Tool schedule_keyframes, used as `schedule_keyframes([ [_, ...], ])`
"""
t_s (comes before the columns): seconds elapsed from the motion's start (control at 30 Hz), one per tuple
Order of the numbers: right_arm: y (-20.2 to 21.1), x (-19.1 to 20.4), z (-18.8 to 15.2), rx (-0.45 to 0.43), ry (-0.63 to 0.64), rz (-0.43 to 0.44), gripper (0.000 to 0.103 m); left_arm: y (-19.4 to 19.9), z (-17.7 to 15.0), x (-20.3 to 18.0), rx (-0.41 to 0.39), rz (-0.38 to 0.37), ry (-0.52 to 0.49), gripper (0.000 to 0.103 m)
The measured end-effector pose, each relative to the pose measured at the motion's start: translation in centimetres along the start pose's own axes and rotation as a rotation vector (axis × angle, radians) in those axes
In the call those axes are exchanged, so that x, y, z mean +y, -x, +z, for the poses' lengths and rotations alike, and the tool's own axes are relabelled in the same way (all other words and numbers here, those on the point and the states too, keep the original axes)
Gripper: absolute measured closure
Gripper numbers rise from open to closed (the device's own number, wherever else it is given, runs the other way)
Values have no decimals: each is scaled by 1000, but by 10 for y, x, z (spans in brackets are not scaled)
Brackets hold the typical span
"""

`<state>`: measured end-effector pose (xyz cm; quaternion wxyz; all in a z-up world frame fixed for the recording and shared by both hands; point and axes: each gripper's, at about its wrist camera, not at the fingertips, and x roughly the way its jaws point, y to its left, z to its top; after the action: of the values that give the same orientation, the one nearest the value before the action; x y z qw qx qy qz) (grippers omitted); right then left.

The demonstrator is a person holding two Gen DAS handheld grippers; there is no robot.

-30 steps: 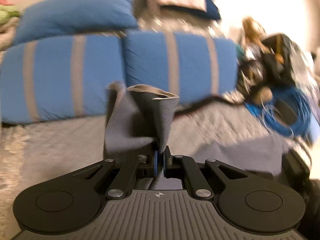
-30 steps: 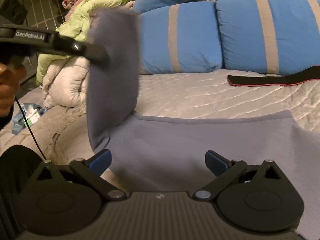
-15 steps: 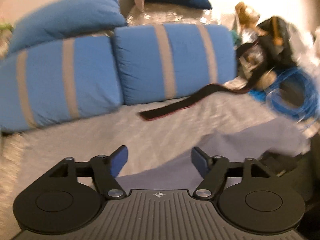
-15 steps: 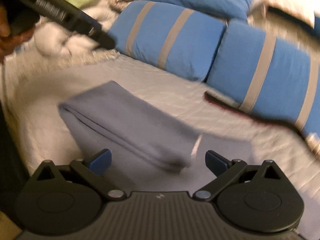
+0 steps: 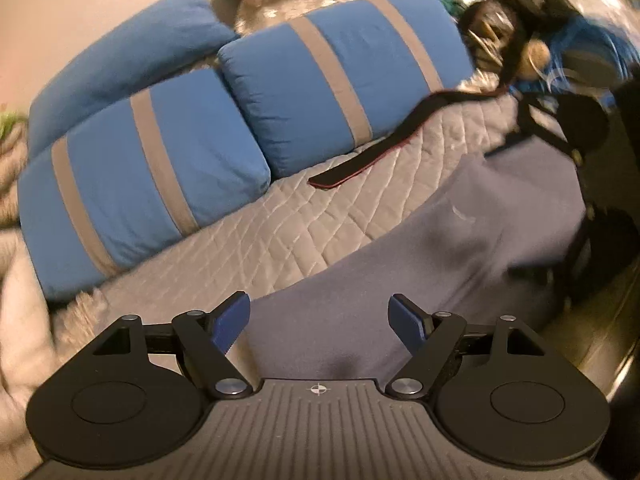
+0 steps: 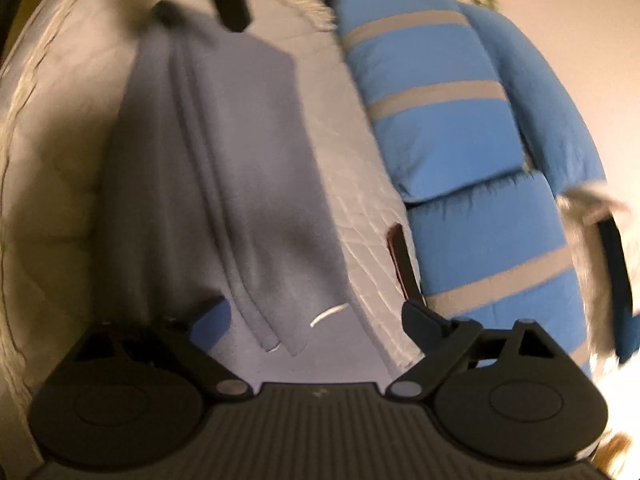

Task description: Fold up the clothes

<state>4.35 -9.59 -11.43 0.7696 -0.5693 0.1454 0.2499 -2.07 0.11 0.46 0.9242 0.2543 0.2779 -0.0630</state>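
the grey garment [image 5: 420, 264] lies on the quilted bed [image 5: 304, 232] in front of the blue pillows [image 5: 152, 160], one side already folded over into a long panel. the left gripper [image 5: 320, 320] hangs over it with fingers apart and holding nothing. the right gripper [image 6: 316, 320] is closing, fingers not yet pressing cloth, the folded end between them. next move: pinch that end cleanly through all layers.
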Motion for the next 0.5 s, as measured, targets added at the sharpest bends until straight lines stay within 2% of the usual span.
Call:
schedule_keyframes([
  [0.1, -6, 6, 4, 20, 86, -12, 12, -2, -5, -8, 4, 26, -77, 27],
  [0.3, -11, 12, 5, 77, 144, -22, 17, -8, -8, -16, 10, 45, -136, 27],
  [0.43, -16, 11, 6, 42, 137, -17, 22, -11, -15, -20, 7, 20, -162, 27],
  [0.47, -17, 9, 6, 39, 122, 4, 30, -12, -16, -21, 10, 12, -167, 27],
  [0.5, -18, 6, 6, 38, 99, 46, 44, -12, -16, -22, 10, 7, -171, 27],
])
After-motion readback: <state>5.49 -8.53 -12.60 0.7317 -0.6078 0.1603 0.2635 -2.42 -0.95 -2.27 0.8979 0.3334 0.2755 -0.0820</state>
